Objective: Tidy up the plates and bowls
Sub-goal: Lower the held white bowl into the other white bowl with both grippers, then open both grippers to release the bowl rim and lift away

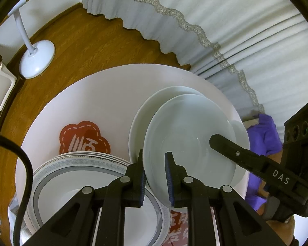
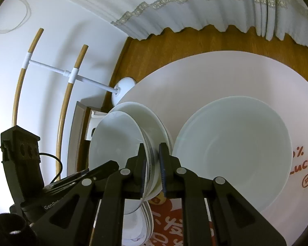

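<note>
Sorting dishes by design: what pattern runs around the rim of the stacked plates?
A grey Greek-key band on the stacked plates, clearest in the left wrist view.

White stand (image 1: pixel 37 59) on wooden floor (image 1: pixel 88 47) — lace-trimmed curtain (image 1: pixel 195 6) behind round table (image 1: pixel 104 94).

A round white tabletop (image 1: pixel 96 94) stands on a wooden floor (image 1: pixel 88 41). Directly on it lies a red flower-shaped mat (image 1: pixel 80 139). Just in front of the mat sits a stack of grey-patterned plates (image 1: pixel 71 176). To the mat's right lies a plain white plate (image 1: pixel 139 123). More red printing (image 1: pixel 178 229) shows nearer than the mat.
</note>
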### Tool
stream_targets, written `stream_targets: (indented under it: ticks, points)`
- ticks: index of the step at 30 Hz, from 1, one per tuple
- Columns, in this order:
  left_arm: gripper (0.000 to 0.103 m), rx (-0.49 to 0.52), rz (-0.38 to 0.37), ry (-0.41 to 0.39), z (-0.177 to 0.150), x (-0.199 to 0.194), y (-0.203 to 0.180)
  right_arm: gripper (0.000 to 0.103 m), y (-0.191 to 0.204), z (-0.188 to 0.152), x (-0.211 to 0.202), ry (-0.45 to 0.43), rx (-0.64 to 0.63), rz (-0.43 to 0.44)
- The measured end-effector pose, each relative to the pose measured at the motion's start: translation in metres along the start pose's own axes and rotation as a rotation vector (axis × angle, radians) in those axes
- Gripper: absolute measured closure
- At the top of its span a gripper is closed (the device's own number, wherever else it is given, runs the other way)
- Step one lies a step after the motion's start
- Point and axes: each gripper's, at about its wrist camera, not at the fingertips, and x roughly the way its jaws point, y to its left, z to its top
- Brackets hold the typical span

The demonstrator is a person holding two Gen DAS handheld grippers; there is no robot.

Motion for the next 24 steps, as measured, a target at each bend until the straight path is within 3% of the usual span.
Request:
stream_targets:
  ticks: [5, 14, 24]
  points:
    - [0.088, -0.001, -0.002, 0.004, 0.002, 0.000, -0.001, 0.072, 0.001, 0.003, -0.001, 0.017, 0.033, 0.045]
    - [0.088, 0.001, 0.011, 0.016, 0.000, -0.003, -0.004, 0.057, 0.015, 0.003, 0.002, 0.031, 0.041, -0.006]
    - [0.088, -0.006, 0.005, 0.030, 0.002, 0.001, -0.004, 0.054, 0.010, 0.006, -0.007, 0.044, 0.146, 0.018]
